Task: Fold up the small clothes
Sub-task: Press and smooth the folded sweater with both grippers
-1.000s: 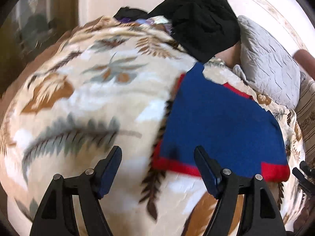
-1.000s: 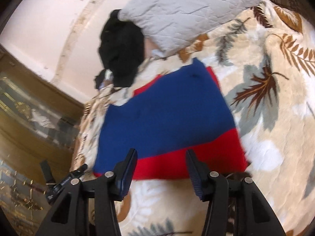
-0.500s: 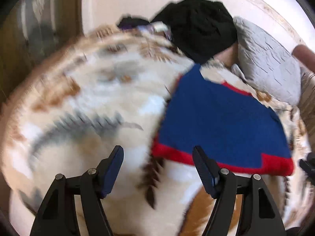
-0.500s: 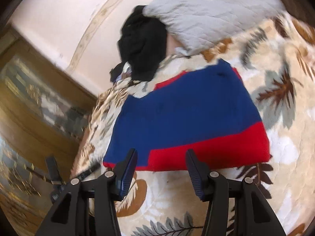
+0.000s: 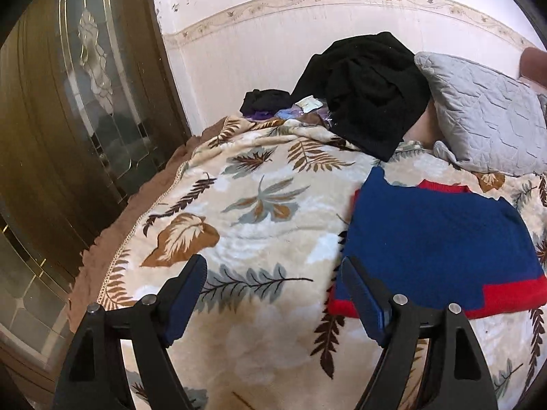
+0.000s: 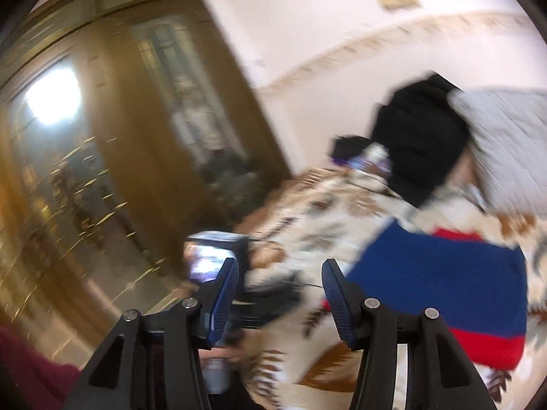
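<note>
A folded blue garment with red trim (image 5: 434,246) lies flat on the leaf-patterned blanket (image 5: 259,212), at the right of the left wrist view. It also shows in the blurred right wrist view (image 6: 441,280). My left gripper (image 5: 273,294) is open and empty, held above the blanket to the left of the garment. My right gripper (image 6: 278,294) is open and empty, raised and apart from the garment, which lies to its right. The left gripper's body with its camera (image 6: 218,259) shows beyond my right gripper's left finger.
A black garment (image 5: 369,89) is heaped at the head of the bed beside a grey quilted pillow (image 5: 485,119). Small dark and purple items (image 5: 273,106) lie near the wall. A wooden door with glass panels (image 5: 78,102) stands left of the bed.
Both grippers have pulled back and tilted up from the folded garment. The right wrist view has swung left toward the door and is blurred. Both stay open.
</note>
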Demonstrator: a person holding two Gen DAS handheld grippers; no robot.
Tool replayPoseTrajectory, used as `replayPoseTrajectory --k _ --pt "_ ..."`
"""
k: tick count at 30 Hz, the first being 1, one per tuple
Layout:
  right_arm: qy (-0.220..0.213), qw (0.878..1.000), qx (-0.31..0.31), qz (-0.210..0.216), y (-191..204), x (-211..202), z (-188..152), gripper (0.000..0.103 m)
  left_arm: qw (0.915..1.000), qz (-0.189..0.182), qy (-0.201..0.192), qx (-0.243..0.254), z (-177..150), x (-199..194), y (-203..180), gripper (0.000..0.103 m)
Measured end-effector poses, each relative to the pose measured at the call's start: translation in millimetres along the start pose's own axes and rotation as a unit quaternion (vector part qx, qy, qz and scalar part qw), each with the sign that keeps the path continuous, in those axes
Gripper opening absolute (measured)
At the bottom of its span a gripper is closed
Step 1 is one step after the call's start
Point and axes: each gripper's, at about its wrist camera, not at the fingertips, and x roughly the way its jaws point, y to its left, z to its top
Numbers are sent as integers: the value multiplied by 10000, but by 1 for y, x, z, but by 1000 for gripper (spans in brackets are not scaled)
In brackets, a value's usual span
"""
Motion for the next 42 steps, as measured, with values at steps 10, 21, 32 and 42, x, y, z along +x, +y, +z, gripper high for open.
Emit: replayPoseTrajectory --k 10,21,32,42 --pt "-293 9868 728 -1419 -39 -82 -18 55 9961 -776 -358 204 31 -39 -49 84" --pt "-148 9539 1470 -2612 -95 -133 -51 62 9839 -1420 -960 508 46 -100 -90 93" --pt "297 9520 1125 -2833 -71 -104 -48 66 9829 -1121 -1292 677 41 -135 -62 93" --pt "38 9416 1252 -3125 -64 -154 -64 68 9637 -1782 -1707 1021 35 -202 -81 94"
